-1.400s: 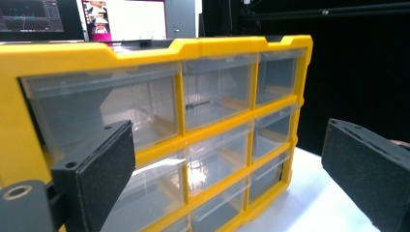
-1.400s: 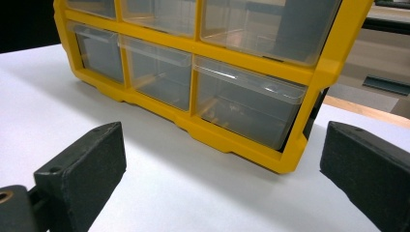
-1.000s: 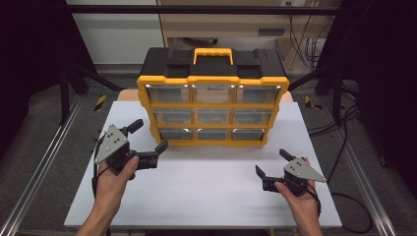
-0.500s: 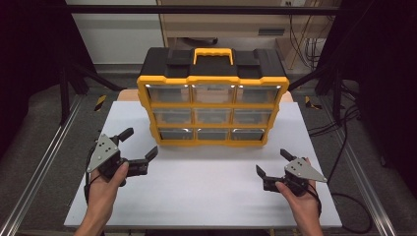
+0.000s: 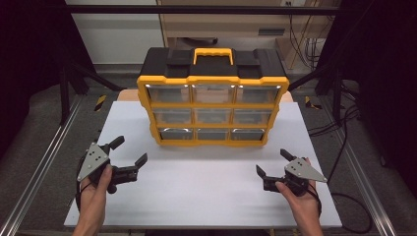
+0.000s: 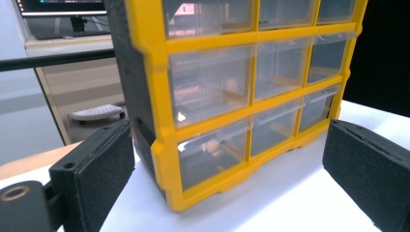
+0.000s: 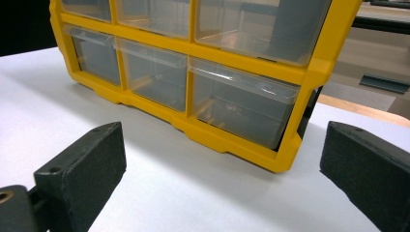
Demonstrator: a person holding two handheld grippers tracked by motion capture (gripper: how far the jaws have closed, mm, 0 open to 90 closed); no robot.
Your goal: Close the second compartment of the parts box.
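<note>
Yellow-framed and black-topped, the drawer cabinet [image 5: 212, 96] stands upright at the far middle of the white surface [image 5: 206, 189], its nine clear drawers facing the person and its long axis running left to right. Since a second ago the left tool [image 5: 132, 151] has drawn back from the cabinet toward the near left corner; the right tool [image 5: 273, 162] has stayed near the cabinet's right front. Both tools are released, jaws spread wide and holding nothing. Beyond the cabinet are a pale wall, a wooden bench and dangling cables [image 5: 306, 39]; grey floor [image 5: 29, 128] and metal rails [image 5: 44, 162] flank it.
</note>
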